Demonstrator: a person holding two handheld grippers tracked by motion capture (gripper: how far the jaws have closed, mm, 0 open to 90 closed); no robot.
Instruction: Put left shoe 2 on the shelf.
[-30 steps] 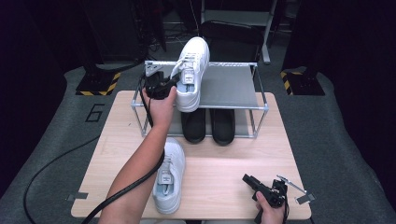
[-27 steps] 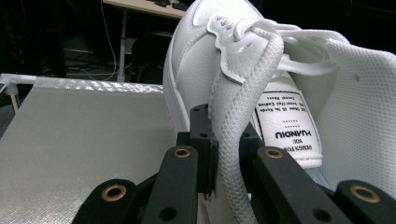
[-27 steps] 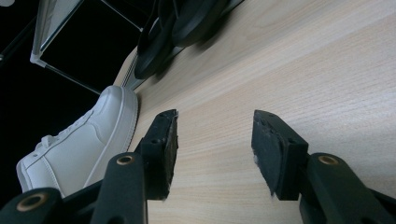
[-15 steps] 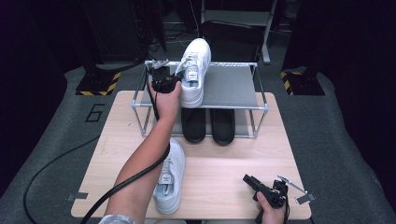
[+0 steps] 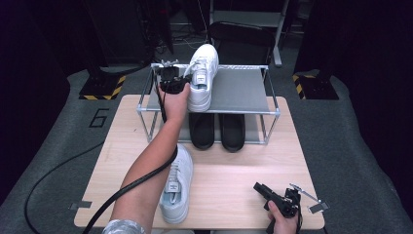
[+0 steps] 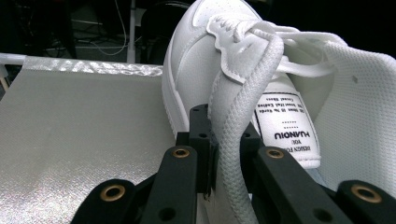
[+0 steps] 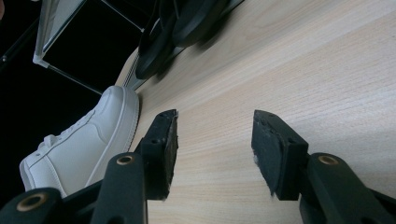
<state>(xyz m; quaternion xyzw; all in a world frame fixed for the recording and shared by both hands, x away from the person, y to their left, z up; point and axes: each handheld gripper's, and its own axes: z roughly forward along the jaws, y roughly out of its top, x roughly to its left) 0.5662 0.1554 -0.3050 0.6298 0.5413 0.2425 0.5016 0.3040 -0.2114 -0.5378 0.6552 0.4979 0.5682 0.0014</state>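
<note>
L claw (image 6: 224, 154) pinches sneaker (image 6: 261, 93) collar, toe cropped

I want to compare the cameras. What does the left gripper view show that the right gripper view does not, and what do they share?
The left gripper view shows the left gripper shut on the padded collar of a white sneaker on the grey top shelf, and the tongue label.

The right gripper view shows the right gripper open over the wooden table, a second white sneaker lying on it, and black slippers.

Shared: the metal shoe rack.
</note>
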